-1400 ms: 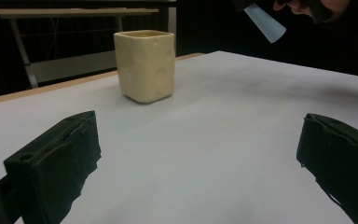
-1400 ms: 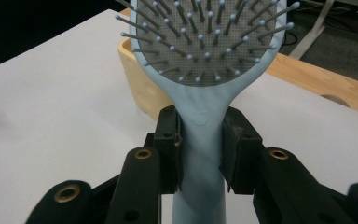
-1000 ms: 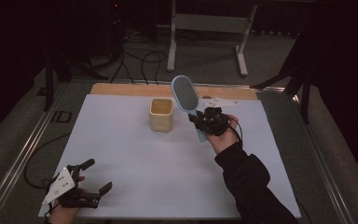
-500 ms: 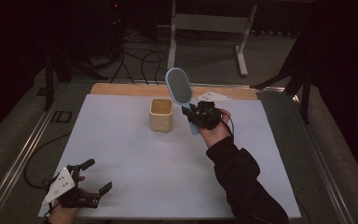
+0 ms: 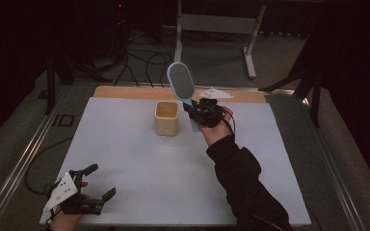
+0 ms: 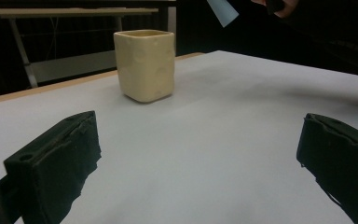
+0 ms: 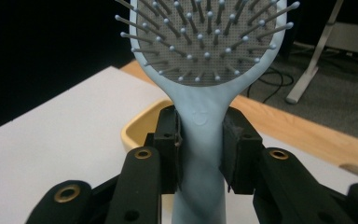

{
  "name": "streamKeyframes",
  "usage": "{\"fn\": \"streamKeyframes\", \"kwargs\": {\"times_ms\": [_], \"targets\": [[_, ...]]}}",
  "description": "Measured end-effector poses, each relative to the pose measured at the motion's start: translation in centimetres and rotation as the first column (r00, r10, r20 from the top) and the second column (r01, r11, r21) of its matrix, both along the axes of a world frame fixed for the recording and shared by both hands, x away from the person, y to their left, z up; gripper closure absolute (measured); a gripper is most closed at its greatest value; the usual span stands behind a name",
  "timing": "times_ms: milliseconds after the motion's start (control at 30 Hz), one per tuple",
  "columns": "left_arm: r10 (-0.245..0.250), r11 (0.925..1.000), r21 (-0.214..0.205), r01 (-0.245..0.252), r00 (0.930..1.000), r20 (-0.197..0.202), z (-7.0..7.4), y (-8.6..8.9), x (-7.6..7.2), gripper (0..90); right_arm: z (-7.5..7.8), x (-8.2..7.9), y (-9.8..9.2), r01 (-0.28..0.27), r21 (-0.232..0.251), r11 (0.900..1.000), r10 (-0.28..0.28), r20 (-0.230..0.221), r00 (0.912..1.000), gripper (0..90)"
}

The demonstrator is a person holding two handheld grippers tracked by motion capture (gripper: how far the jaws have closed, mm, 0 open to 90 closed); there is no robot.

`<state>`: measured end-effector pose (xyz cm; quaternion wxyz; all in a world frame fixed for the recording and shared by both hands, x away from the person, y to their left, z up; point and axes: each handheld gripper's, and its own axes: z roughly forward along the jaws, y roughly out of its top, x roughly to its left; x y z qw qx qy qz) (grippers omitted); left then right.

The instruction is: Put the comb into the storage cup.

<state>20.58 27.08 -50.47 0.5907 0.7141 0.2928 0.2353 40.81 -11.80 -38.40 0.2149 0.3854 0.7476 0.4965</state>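
My right gripper point(image 5: 198, 113) is shut on the handle of a light blue hairbrush point(image 5: 180, 81), held upright above the table with its bristled head on top. In the right gripper view both pads point(image 7: 168, 140) press the handle of the hairbrush point(image 7: 205, 42). A yellow square cup point(image 5: 166, 118) stands just left of the brush, and its rim point(image 7: 137, 127) shows behind the jaws. At the front left corner my left gripper point(image 5: 101, 181) rests open, its jaws wide apart and nothing between them. Farther off in its own view stand the cup point(image 6: 145, 64) and the brush's handle tip point(image 6: 222, 10).
A white sheet point(image 5: 139, 168) covers the table, with a wooden strip point(image 5: 125, 91) along its back edge. Metal rails point(image 5: 29, 154) run along the table's sides. Behind the table are a stand's legs point(image 5: 250, 53) and cables point(image 5: 144, 57) on the floor.
My right hand has carried the brush leftward and slightly up, from right of the cup to close beside its right edge. The left gripper has stayed put.
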Motion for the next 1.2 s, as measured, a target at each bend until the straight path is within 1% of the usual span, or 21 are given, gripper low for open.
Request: {"fn": "streamKeyframes", "kwargs": {"times_ms": [100,167,367,400,633,700,867,1000,1200], "targets": [[0.001,1.0000,0.002,-0.001,1.0000,0.001,0.0,0.0,0.0,0.0,0.5,0.4,0.4,0.001,-0.001,1.0000,-0.001,0.011,0.9999,70.9],[0.001,1.0000,-0.001,-0.001,1.0000,0.000,0.0,0.0,0.0,0.0,0.8,0.6,0.6,-0.003,0.010,0.9999,0.003,0.020,0.9998,70.9],[0.002,1.0000,-0.005,-0.002,1.0000,0.000,0.0,0.0,0.0,0.0,1.3,1.1,1.1,0.002,0.009,1.0000,-0.003,0.042,0.9991,70.9],[0.001,1.0000,-0.003,-0.001,1.0000,0.001,0.0,0.0,0.0,0.0,1.5,1.2,1.2,0.004,0.009,0.9999,-0.004,0.040,0.9992,70.9],[0.001,1.0000,-0.004,-0.001,1.0000,-0.001,0.0,0.1,0.0,0.0,1.8,1.8,1.5,0.005,0.040,0.9992,-0.007,0.057,0.9984,70.9],[0.001,1.0000,-0.005,-0.001,1.0000,-0.001,0.0,0.1,0.0,0.0,1.9,2.0,1.8,-0.002,0.047,0.9989,-0.001,0.060,0.9982,70.9],[0.001,1.0000,-0.007,-0.001,1.0000,0.002,0.0,0.1,0.0,0.0,2.2,2.4,2.6,-0.008,0.040,0.9992,0.005,0.071,0.9974,70.9],[0.001,0.9999,-0.010,-0.001,1.0000,0.001,0.0,0.2,0.0,0.0,2.4,2.7,3.2,-0.015,0.045,0.9989,0.012,0.078,0.9968,70.9],[0.000,0.9999,-0.012,0.000,1.0000,0.000,0.0,0.3,0.0,0.0,2.7,3.3,4.1,-0.011,0.054,0.9985,0.006,0.099,0.9951,70.9]]}}
